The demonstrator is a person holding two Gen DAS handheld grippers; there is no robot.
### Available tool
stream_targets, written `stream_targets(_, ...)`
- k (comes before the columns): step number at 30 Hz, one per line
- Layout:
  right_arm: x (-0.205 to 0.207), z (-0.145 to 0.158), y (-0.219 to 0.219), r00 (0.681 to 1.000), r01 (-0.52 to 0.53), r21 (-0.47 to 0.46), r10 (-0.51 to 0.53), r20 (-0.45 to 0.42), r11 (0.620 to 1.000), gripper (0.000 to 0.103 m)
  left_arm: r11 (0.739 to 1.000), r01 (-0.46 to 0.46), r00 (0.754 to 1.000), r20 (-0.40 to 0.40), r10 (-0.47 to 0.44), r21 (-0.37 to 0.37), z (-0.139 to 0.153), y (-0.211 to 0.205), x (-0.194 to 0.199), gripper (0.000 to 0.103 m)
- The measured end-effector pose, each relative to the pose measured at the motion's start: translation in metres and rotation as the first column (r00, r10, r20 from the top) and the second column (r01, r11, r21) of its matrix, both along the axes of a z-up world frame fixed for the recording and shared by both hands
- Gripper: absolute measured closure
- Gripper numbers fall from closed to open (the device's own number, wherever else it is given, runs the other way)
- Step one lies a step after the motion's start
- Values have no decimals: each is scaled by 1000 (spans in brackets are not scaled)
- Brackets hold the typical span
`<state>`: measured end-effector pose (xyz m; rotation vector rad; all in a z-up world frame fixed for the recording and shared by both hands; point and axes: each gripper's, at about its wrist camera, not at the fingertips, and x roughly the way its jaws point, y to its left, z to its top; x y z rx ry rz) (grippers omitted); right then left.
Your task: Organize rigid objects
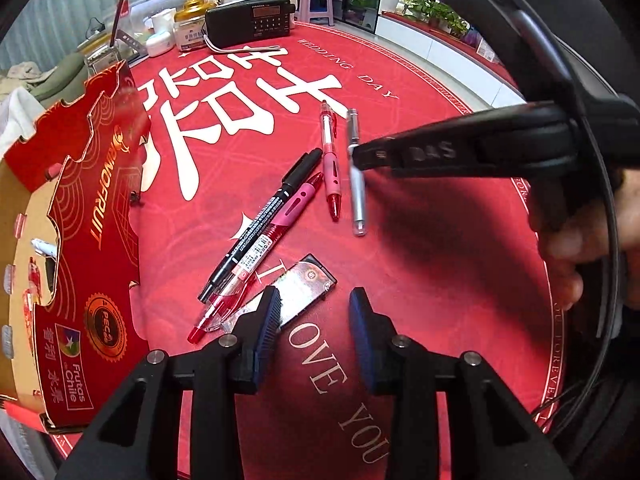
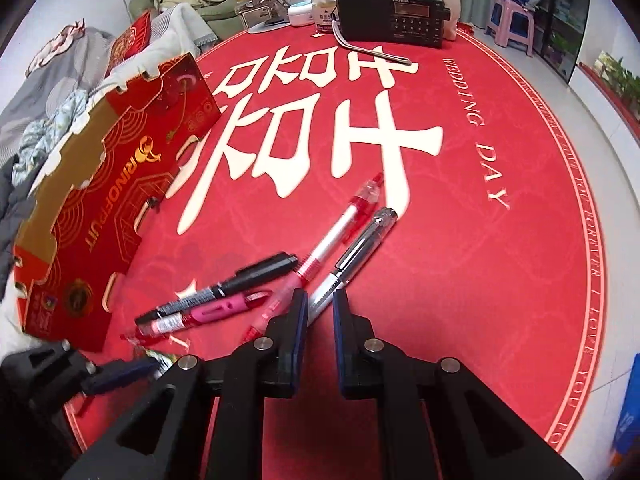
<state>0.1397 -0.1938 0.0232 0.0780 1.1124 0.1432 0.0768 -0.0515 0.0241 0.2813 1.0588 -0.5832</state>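
Several pens lie on the red table mat [image 1: 440,260]: a silver pen [image 1: 357,184], a red-and-clear pen [image 1: 331,164], a black marker [image 1: 264,220] and a pink-gripped red pen [image 1: 256,256]. My right gripper [image 2: 320,300] has its fingers closed on the silver pen [image 2: 352,256], which still rests on the mat; it shows from the side in the left wrist view [image 1: 360,156]. My left gripper [image 1: 314,320] is open and empty above the mat, beside a small black card [image 1: 308,284]. The red fruit box [image 1: 80,220] stands at left with pens inside.
A black radio [image 1: 250,20], jars and white containers [image 1: 192,28] stand at the table's far edge. A metal rod [image 2: 372,50] lies before the radio. Clothes [image 2: 60,92] lie behind the box. A pink stool [image 2: 512,24] stands beyond the table.
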Motion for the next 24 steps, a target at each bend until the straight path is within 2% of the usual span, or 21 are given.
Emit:
stream_targets(2,-1,-7,-10,999,26,-13,-26,-36,1000,91,1000,-10,1000,13,9,28,0,-2,4,60)
stream_targets(6,-9,-6,-23,999,37,32,-36,-22,999,90,997,5,1000,11,-6,79,-3,-10,13,49)
stream_targets(7,-10,-6,-25,999,40,42,-39,-21,998,90,993,30,999,-19,-28,112,-9,-15,13,49)
stream_targets(11,-16,-6,-33,998,60,91,-59,-15,994,90,997,23,999,-35,-21,73,-12,-11,11,49)
stream_targets(17,-15,-7,-37,994,105,141,-101,-36,984,90,997,-38,999,-27,40,66,-13,-11,-2,50)
stream_targets(20,-14,-8,-39,990,138,183,-131,-50,973,90,991,-119,992,-25,120,57,-12,-12,-6,50)
stream_targets(24,-2,-8,-36,985,168,160,-160,-59,973,90,981,-186,982,-10,187,58,-11,-15,-2,49)
